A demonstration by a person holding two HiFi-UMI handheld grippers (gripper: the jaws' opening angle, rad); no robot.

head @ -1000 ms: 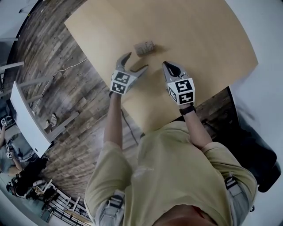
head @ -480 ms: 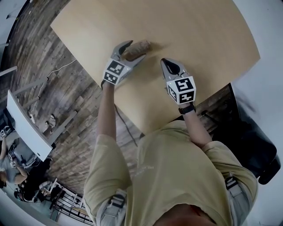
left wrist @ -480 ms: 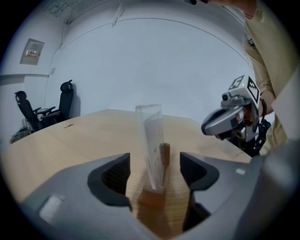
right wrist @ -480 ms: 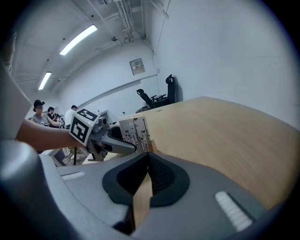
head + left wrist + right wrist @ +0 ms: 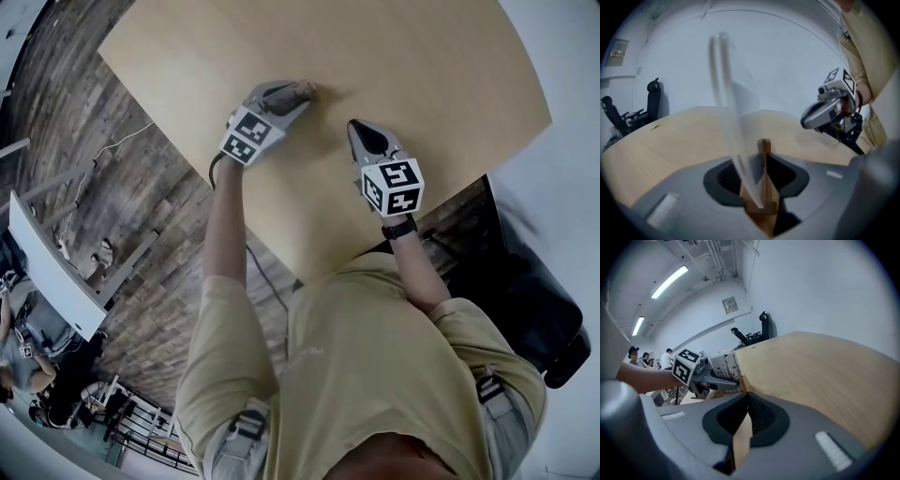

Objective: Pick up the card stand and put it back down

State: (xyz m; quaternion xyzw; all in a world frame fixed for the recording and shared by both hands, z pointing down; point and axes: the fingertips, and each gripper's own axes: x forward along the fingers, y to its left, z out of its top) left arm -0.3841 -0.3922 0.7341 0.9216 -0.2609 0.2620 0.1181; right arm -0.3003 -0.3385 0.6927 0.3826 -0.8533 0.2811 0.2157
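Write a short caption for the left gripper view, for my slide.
Left tool closing on the card stand's wooden base, right tool over the table beyond.

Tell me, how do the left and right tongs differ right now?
The left tongs are closing on the card stand; the right tongs are shut with nothing between them. The left tongs reach farther across the table; the right tongs sit nearer the person. Both are grey and point away from the person.
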